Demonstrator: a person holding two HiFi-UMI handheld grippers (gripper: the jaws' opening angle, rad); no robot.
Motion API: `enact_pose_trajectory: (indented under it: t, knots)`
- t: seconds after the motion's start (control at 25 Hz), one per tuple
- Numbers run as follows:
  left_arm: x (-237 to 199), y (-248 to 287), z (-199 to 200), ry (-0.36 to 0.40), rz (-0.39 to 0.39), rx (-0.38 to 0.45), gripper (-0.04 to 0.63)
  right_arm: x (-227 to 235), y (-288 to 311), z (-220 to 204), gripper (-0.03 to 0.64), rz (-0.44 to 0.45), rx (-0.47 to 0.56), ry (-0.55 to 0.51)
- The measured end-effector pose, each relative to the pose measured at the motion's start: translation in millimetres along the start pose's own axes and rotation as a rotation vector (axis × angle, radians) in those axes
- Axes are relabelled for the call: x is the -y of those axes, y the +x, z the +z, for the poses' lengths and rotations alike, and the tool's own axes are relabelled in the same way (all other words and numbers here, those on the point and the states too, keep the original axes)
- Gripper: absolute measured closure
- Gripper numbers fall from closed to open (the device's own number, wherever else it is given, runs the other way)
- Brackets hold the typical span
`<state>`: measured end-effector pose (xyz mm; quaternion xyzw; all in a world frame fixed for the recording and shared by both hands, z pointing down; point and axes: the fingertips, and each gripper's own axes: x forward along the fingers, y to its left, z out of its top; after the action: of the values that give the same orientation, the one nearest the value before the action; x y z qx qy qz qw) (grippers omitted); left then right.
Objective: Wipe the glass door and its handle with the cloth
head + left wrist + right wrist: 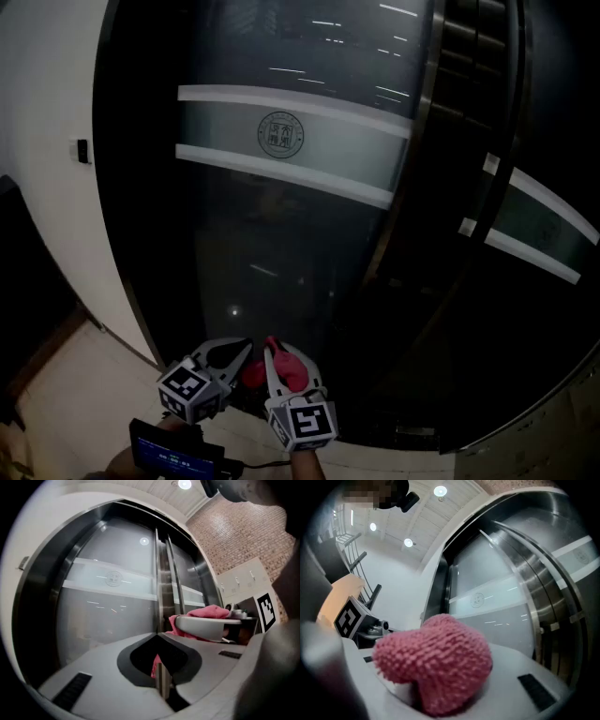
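The dark glass door point(281, 244) fills the head view, crossed by a frosted band with a round emblem point(278, 133). Its tall steel handle bar point(417, 141) runs down on the right and also shows in the left gripper view point(161, 583). A pink knitted cloth point(292, 367) is bunched between the jaws of my right gripper point(278, 361), which is shut on it, low in front of the glass. The cloth point(436, 663) bulges large in the right gripper view. My left gripper point(246, 347) sits just to its left, jaws closed together, with a sliver of pink point(156, 665) showing through their hollow.
A white wall point(47, 141) with a small switch point(82, 150) borders the door on the left, above light floor tiles point(75, 394). A second glass panel point(544, 281) stands to the right. A brick wall point(243, 536) is behind. A small lit screen point(176, 453) sits below the left gripper.
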<state>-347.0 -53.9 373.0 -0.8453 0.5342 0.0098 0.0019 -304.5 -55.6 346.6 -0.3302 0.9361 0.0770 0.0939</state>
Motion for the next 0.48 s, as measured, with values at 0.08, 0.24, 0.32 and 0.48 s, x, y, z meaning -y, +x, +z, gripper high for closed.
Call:
enact_pose_trajectory:
  t: [0.08, 0.24, 0.32, 0.48]
  knots:
    - [-34, -2, 3, 0.01, 0.031, 0.017, 0.589, -8, 31, 7, 0.568, 0.031, 0.025, 0.002]
    - [-93, -6, 9, 0.006, 0.073, 0.012, 0.589, -32, 100, 13, 0.568, 0.113, 0.062, 0.005]
    - [-122, -9, 15, 0.011, 0.101, 0.012, 0.589, -46, 136, 14, 0.569, 0.166, 0.066, 0.012]
    - [-188, -8, 25, 0.017, 0.175, 0.032, 0.589, -63, 213, 11, 0.568, 0.257, 0.114, 0.014]
